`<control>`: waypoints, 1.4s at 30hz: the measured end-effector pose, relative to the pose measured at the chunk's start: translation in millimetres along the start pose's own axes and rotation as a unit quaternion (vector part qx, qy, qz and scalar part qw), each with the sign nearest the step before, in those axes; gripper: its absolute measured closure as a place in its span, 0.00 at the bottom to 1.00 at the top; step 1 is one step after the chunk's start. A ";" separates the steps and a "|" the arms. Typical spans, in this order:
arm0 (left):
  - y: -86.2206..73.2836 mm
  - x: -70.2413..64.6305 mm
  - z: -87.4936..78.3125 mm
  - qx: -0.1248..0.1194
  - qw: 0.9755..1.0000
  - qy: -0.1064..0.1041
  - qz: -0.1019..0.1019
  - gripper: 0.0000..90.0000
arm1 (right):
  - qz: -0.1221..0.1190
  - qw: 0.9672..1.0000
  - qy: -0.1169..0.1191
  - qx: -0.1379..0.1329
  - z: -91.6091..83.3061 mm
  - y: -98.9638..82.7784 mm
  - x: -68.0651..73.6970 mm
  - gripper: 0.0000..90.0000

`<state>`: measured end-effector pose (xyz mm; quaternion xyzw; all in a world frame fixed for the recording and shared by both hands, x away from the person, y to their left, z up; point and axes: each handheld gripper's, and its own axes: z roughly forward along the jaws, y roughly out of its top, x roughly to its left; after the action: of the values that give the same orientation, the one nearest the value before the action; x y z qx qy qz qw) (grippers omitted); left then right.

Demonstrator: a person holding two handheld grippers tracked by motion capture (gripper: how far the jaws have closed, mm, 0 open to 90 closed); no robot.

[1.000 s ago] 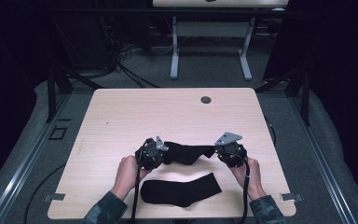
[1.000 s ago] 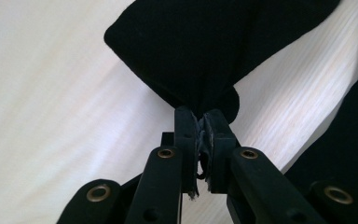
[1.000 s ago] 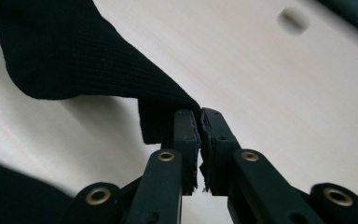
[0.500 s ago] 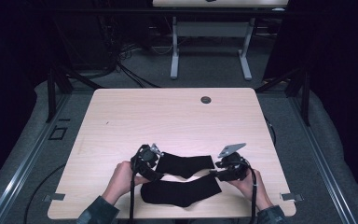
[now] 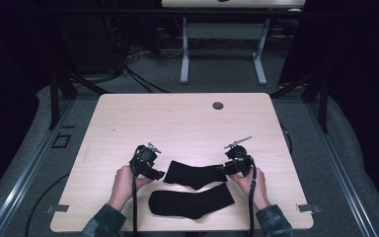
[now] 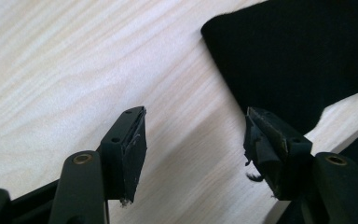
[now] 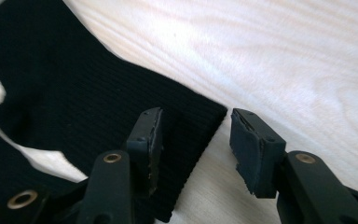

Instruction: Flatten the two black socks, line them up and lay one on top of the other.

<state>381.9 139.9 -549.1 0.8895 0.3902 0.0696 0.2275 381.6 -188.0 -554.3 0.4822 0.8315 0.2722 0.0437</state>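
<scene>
Now a black knitted sock (image 5: 195, 175) is seen laid flat in the lower middle of the high view, above a second black sock (image 5: 191, 203). Left gripper (image 5: 157, 174) and right gripper (image 5: 225, 170), just opened, are spread at its ends, nothing pinched.

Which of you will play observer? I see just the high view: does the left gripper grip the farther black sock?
Observer: No. The left gripper has just been opening; between its jaws lies bare table, and the farther black sock lies just ahead.
Operator: And the right gripper?
Observer: The right gripper has just been opening too. The sock's ribbed corner lies between its jaws, but the pads are not pressing on it.
</scene>
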 end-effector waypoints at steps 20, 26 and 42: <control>-18.2 -15.5 -0.5 -0.009 0.999 -0.045 0.019 0.38 | -0.032 0.999 -0.014 -0.001 5.5 -3.5 12.3 0.93; -20.2 -21.5 0.6 -0.011 0.999 -0.046 0.024 0.36 | -0.024 1.000 0.004 -0.013 -2.5 1.2 13.2 0.93; -11.9 -29.3 11.6 -0.055 0.996 -0.007 0.068 0.97 | -0.040 0.999 -0.003 -0.026 -16.7 12.1 23.6 0.93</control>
<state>357.4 121.6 -563.3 0.9005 0.3226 0.1004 0.2737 372.9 -170.8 -529.6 0.4480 0.8425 0.2907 0.0699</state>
